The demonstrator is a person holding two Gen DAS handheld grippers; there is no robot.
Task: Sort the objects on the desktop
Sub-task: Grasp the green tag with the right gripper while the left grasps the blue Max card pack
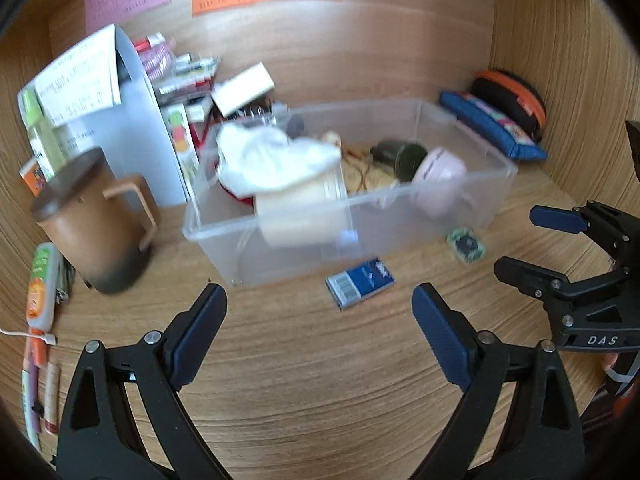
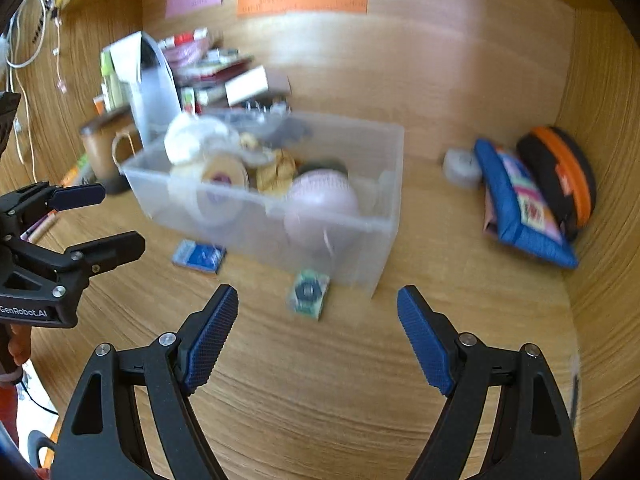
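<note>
A clear plastic bin [image 1: 500, 168] [image 2: 394, 184] sits mid-desk, holding a white cloth [image 1: 272, 164], a tape roll [image 2: 222, 178], a pink round object [image 2: 322, 200] and a dark green jar [image 1: 400, 156]. A blue card box [image 1: 360, 282] [image 2: 198, 258] and a small green packet [image 1: 466, 246] [image 2: 308, 294] lie on the desk in front of the bin. My left gripper [image 1: 320, 308] [image 2: 102, 218] is open and empty, short of the blue box. My right gripper [image 2: 318, 308] [image 1: 516, 240] is open and empty, just before the green packet.
A brown mug [image 1: 92, 224] stands left of the bin, with tubes and pens [image 1: 40, 292] beside it. Papers and boxes [image 1: 120, 120] pile up behind. A blue pouch [image 2: 520, 208], a black-orange case [image 2: 560, 172] and a grey roll [image 2: 462, 168] lie right.
</note>
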